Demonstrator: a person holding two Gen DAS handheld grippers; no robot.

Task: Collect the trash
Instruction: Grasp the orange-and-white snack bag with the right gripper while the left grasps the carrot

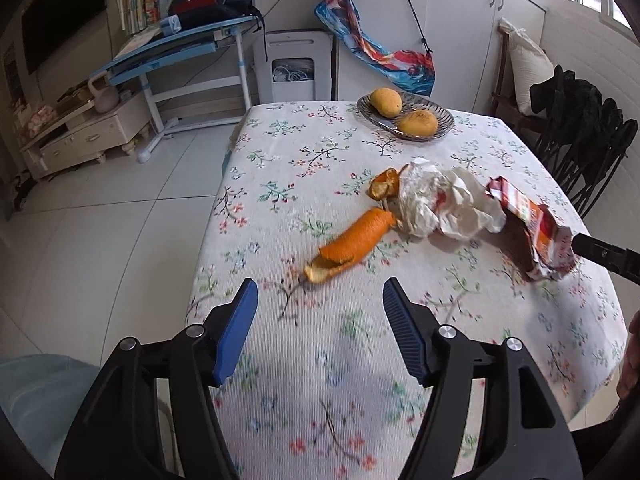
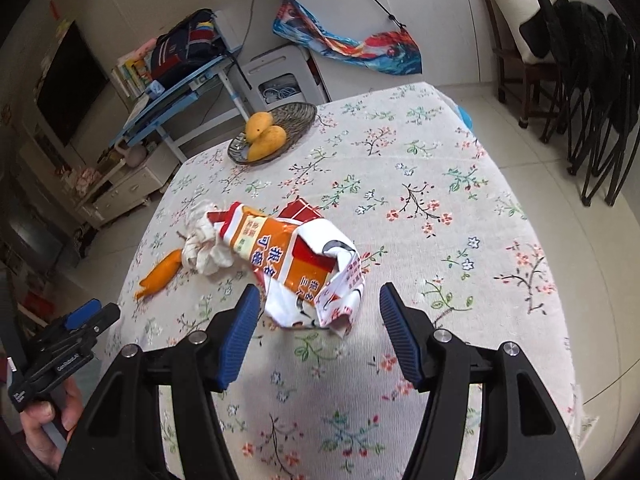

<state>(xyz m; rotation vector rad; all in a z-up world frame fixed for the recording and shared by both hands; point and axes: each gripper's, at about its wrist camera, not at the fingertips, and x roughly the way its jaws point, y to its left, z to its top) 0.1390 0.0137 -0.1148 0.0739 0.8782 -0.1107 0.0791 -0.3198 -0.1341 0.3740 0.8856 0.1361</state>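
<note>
1. On the floral-clothed desk (image 1: 304,184), a long orange peel (image 1: 352,246), a smaller peel (image 1: 385,186), crumpled white paper (image 1: 444,204) and a torn snack wrapper (image 2: 296,264) are seen close together.
2. Left gripper (image 1: 320,292): fingers held apart, empty, just short of the long peel.
3. Right gripper (image 2: 320,300): fingers spread, the wrapper's near end between them, ungripped.

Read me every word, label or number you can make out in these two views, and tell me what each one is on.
"GenRobot.AI": white lettering on the black body of the left gripper.
Second small white label lower on that body: too small to read.
Orange, red and white crumpled snack wrapper: Chinese characters, turned and creased, not readable with confidence.
Book spines on the blue desk: too small to read.
</note>
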